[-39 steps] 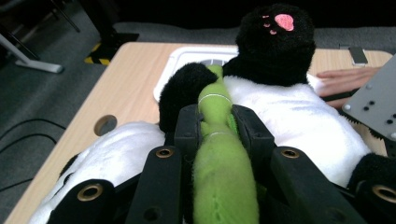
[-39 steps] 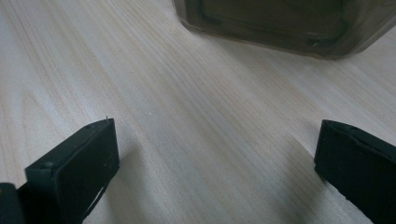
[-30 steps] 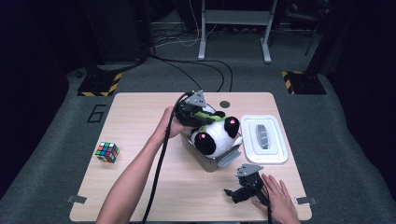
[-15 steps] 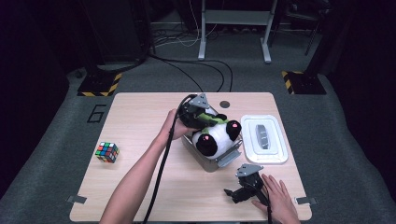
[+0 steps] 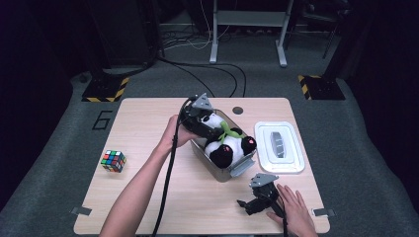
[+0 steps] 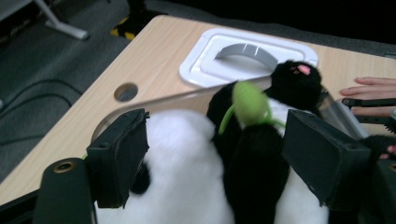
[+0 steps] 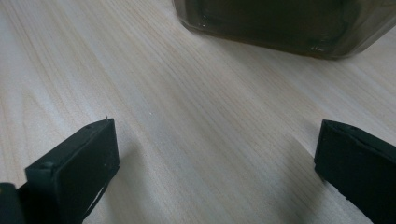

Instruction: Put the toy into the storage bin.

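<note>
Only writing I can read is a big dark "6" (image 5: pixel 101 120) painted on the grey floor just off the counter's (image 5: pixel 148 197) left edge. No brand or label readable on anything else; the print is either too small or too blurry.

The toy is a plush panda (image 5: pixel 225 144), white fluffy body with black ears and limbs, a pink patch on one black paw, and a lime green leaf or ribbon thing (image 6: pixel 250 103) at its neck. It's lying on its side inside a clear plastic bin (image 5: pixel 236 170) around the middle of the counter, and it bulges up past the rim.

The left claw (image 5: pixel 213 132) is over the panda at the bin's far-left end. Its jaws have just been opening, and in the left gripper view they stand spread with the plush body between them. The pads look like they're off the fur rather than squeezing it.

The right claw (image 5: pixel 251 205) rests on the counter near the front edge, jaws wide apart with bare wood between them, hand flat beside it.

Also around: a white lid (image 5: pixel 279 146) with a grey handle just right of the bin, and a Rubik's cube (image 5: pixel 113 161) off to the left
</note>
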